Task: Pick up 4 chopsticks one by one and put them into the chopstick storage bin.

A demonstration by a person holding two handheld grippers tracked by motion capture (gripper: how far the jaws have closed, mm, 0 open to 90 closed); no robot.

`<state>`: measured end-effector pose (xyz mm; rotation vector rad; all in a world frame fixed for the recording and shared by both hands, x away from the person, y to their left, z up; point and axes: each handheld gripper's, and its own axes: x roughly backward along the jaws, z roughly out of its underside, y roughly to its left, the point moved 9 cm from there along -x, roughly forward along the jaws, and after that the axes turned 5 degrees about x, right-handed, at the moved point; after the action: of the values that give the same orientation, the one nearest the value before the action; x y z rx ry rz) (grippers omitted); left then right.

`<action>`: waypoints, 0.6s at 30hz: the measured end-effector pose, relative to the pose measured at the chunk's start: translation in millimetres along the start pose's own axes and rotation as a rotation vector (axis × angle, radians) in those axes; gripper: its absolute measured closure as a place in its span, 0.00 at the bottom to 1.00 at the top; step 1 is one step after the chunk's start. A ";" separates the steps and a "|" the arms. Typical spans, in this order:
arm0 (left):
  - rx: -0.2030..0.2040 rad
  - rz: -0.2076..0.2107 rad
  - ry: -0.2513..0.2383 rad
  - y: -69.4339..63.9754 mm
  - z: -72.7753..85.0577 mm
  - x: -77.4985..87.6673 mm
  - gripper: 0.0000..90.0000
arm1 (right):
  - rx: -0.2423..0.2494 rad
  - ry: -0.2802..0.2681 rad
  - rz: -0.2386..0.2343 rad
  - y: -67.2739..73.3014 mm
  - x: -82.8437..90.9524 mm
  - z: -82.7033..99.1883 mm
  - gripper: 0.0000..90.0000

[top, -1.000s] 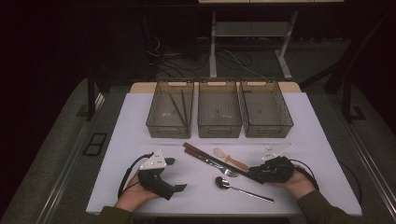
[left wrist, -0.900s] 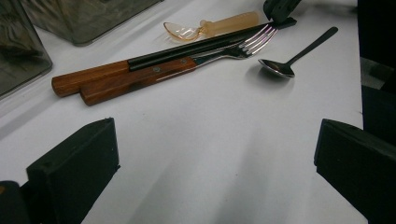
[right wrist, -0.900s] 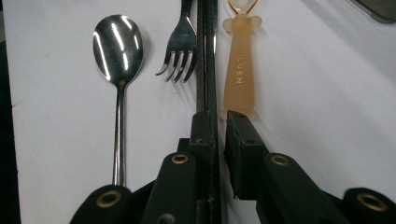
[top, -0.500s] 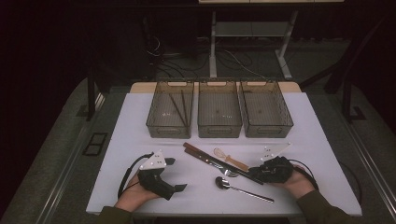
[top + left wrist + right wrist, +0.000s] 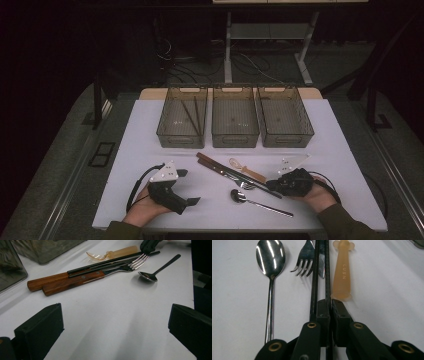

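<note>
White tabletop (image 5: 150,130) is sitting in a dark room, with cables trailing over the floor behind it. Along its far side 3 smoky bins are standing side by side: the left bin (image 5: 165,131) is holding a pair of dark sticks, while the middle bin (image 5: 235,136) and right bin (image 5: 300,131) are holding nothing that can be made out. In front of them the cutlery is lying in a loose cluster near the table's middle: 2 wooden handles (image 5: 62,282) side by side, a fork (image 5: 305,257) lying among them, 2 black chopsticks (image 5: 320,277) running across the lot, an amber plastic utensil (image 5: 342,272) just beside the chopsticks, and a spoon (image 5: 270,257) lying apart on the near side. The right gripper (image 5: 329,307) is resting low on the table at the cluster's right end, its jaws having just been closing and now clamping on the near end of one chopstick, with the other stick lying against the outside of one jaw. The left gripper (image 5: 172,192) is lying in the person's hand at the near left, well apart from the cutlery, its jaws standing wide apart over bare table.
</note>
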<state>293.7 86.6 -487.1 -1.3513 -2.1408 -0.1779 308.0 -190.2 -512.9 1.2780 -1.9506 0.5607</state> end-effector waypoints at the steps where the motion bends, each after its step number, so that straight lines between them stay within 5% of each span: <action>1: 0.000 0.000 0.000 0.0 0.0 -0.1 0.00 | 0.003 0.001 0.000 0.0 0.1 0.0 0.95; 18: 0.000 0.001 -0.004 -0.1 -0.6 0.5 0.00 | 0.010 -0.054 -0.007 0.3 12.5 -7.5 0.95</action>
<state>293.7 86.7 -486.3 -1.3534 -2.1435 -0.1758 307.2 -192.3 -498.5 1.3180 -1.9886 0.5383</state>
